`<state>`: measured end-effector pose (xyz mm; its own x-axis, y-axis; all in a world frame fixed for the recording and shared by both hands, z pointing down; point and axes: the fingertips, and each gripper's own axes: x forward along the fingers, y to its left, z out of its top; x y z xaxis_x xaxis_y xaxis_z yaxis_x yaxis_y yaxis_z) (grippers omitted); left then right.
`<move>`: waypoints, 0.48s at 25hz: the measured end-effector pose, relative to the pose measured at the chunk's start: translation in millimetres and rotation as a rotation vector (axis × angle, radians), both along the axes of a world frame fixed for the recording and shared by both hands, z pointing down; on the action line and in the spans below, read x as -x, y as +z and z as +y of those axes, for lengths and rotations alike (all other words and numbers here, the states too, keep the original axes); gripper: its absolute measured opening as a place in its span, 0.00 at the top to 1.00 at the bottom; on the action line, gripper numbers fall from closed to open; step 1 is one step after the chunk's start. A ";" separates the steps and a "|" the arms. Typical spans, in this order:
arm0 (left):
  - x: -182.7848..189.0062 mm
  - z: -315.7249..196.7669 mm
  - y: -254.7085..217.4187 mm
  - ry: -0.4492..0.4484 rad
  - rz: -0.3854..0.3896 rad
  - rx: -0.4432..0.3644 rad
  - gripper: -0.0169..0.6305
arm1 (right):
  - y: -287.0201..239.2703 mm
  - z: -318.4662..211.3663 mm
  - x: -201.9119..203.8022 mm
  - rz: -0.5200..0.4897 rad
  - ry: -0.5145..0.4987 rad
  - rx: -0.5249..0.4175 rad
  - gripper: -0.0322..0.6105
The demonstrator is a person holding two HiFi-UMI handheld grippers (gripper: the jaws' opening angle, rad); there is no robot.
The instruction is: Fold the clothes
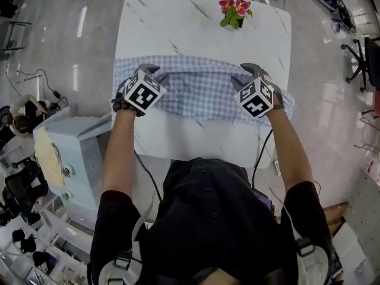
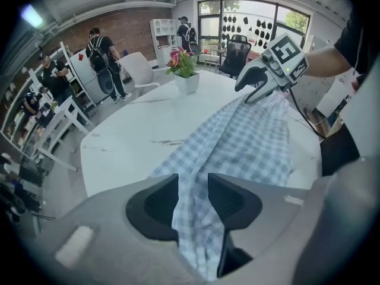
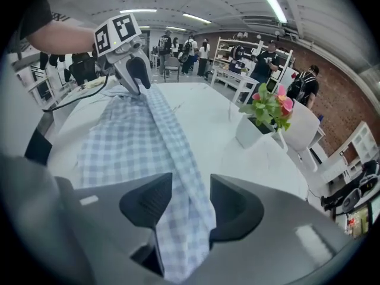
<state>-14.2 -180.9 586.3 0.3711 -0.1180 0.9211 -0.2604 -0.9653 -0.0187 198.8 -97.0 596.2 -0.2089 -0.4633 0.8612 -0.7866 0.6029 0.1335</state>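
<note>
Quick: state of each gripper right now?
Left gripper: open, the blue checked garment lying loose between its jaws.
Right gripper: open, the same garment between its jaws, not clamped.

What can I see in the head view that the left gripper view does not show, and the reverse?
Only the head view: the person's black shirt and pale blue furniture beside the white table.
Only the left gripper view: people standing near a brick wall, and a close look at the left gripper, jaws apart, with the checked cloth running between them.
Both: the table, the cloth, the potted flowers and the right gripper.
</note>
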 end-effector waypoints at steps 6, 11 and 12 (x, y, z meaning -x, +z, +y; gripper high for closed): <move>15.2 30.3 -34.5 -0.137 0.063 -0.100 0.73 | -32.4 28.5 10.7 -0.052 -0.008 -0.071 0.68; 56.0 73.5 -45.9 -0.244 0.066 -0.119 0.73 | -56.3 43.8 37.1 -0.065 -0.086 -0.128 0.72; 66.8 79.3 -46.5 -0.259 0.055 -0.120 0.73 | -60.0 44.8 44.8 -0.065 -0.105 -0.133 0.72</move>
<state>-81.1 -101.6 539.8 0.3635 -0.3225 0.8740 -0.5016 -0.8583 -0.1081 154.0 -52.1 536.2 -0.3159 -0.5452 0.7765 -0.7297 0.6627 0.1684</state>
